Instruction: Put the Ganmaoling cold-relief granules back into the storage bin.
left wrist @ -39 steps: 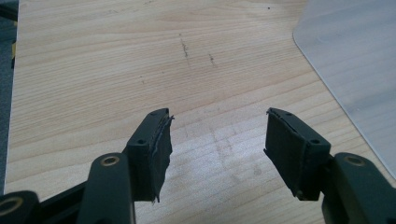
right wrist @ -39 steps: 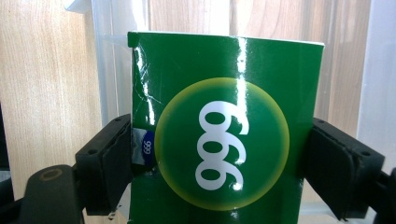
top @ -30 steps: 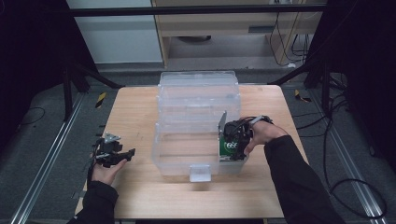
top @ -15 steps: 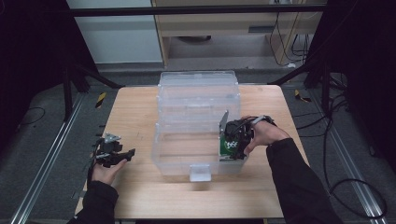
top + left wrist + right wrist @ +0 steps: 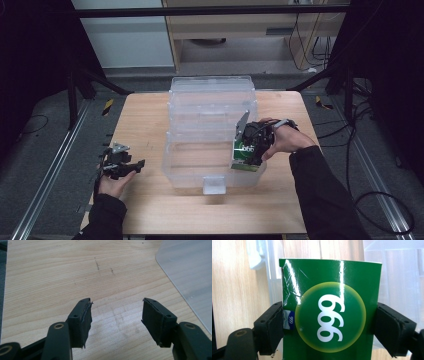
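Where the high view looks down, one table, one clear bin at its middle, two grippers. Right gripper at the bin's near right corner, clamped on one green box, box over the bin's rim; whether touching the rim, cannot tell from above. Left gripper low over the table's left side, well apart from the bin. Up close in the right gripper view: box squeezed between both jaws, one on each side edge; a yellow-green disc with white digits printed on its face, a small blue label by the left jaw, creases near its top left corner, clear bin wall and wood behind. None of that print legible from above beyond a white smudge. Seen along the left gripper in its own view: jaws spread wide, nothing between them but bare wood, a frosted clear sheet at the upper right.
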{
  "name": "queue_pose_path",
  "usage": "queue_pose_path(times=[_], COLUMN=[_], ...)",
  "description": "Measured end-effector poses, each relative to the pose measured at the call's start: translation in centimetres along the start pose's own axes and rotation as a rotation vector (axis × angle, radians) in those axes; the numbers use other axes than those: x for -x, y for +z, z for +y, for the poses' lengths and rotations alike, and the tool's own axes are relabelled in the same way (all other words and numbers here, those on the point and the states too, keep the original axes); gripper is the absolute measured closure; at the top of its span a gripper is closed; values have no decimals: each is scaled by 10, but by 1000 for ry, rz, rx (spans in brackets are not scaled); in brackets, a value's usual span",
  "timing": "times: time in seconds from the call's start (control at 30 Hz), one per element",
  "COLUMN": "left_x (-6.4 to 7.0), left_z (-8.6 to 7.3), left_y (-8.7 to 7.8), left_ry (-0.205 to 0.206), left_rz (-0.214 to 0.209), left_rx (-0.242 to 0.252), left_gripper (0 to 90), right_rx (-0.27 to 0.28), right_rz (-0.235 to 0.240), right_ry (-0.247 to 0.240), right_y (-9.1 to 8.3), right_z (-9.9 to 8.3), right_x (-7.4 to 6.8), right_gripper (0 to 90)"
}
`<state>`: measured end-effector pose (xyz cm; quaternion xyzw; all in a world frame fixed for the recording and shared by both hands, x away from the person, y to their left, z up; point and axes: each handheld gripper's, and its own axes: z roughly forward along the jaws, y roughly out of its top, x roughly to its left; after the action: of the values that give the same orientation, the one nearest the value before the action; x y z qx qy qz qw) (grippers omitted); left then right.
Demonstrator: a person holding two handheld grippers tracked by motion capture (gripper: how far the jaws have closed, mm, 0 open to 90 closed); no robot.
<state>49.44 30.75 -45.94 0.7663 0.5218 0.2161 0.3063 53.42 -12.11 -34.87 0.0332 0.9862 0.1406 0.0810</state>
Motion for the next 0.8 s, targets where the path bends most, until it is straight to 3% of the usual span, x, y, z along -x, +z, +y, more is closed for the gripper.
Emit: queue_pose_path(times=[0.27,0.63,0.8], left_x=[-1,0,0], left_z=[0,0,0], left_y=[0,1,1], left_ry=[-2,4,4], left_rz=[1,0,0], left_rx=[1,-4,-4], left_gripper=[400,399,400], right_rx=[-52,-64,-46], right_rz=[30,23,6], right_ry=[-101,-110,-118], right_y=[21,17,1], right_z=[2,2,5], right_x=[0,0,1], right_gripper=[177,177,177])
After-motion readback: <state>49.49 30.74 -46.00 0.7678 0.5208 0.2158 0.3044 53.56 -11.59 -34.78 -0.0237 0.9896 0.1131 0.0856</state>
